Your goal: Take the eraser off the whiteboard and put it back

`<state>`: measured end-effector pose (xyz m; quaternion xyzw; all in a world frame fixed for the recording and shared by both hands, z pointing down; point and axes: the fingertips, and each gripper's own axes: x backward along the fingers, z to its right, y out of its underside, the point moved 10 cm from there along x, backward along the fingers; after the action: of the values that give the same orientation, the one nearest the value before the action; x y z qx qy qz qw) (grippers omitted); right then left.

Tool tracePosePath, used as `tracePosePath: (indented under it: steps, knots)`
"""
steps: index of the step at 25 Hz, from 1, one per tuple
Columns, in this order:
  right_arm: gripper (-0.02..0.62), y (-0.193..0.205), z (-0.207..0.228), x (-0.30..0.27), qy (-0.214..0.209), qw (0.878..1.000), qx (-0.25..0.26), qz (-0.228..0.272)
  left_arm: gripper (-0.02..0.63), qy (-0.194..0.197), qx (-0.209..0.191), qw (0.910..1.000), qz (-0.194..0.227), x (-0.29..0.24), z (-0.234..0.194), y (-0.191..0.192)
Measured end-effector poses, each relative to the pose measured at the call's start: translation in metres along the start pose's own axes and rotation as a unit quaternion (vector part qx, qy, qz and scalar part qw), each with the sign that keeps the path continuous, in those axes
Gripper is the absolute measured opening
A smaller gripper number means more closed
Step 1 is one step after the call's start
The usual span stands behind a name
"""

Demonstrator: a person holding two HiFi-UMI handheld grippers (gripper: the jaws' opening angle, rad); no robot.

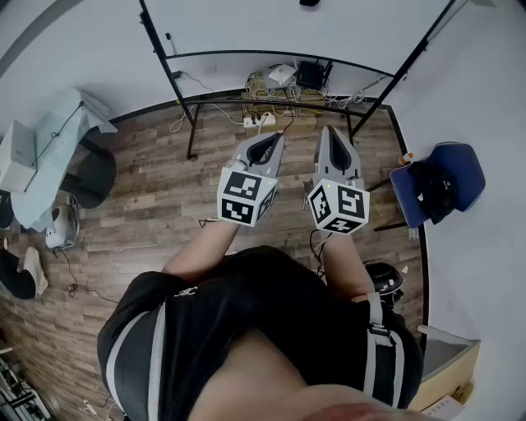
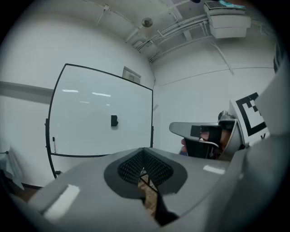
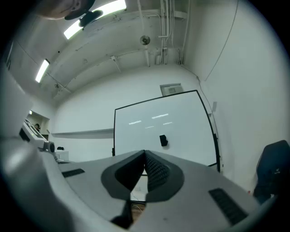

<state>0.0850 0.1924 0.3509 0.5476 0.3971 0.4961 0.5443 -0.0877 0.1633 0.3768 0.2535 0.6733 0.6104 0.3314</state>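
Note:
The whiteboard (image 1: 279,29) stands on a black frame ahead of me, and a small black eraser (image 1: 310,2) sticks to its face. The same eraser (image 2: 114,120) shows mid-board in the left gripper view, and the eraser (image 3: 163,141) shows the same way on the whiteboard (image 3: 181,129) in the right gripper view. My left gripper (image 1: 265,145) and right gripper (image 1: 332,136) are held side by side, pointing at the board and well short of it. Both are shut with nothing between the jaws; their tips meet at the left gripper (image 2: 143,171) and the right gripper (image 3: 145,158).
Power strips and cables (image 1: 271,107) lie on the wooden floor under the board. A blue chair with a black bag (image 1: 436,189) stands at the right, a cloth-covered table (image 1: 57,140) at the left. A marker (image 2: 54,144) hangs at the board's left edge.

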Motion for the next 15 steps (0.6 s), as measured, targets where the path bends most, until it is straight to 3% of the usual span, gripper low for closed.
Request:
tracePosePath:
  steps: [15]
  knots:
    - [0.006,0.0,0.013,0.003,-0.035,0.999,-0.032,0.013,0.009,-0.026,-0.003,0.9997,-0.002,0.0,0.013,0.0]
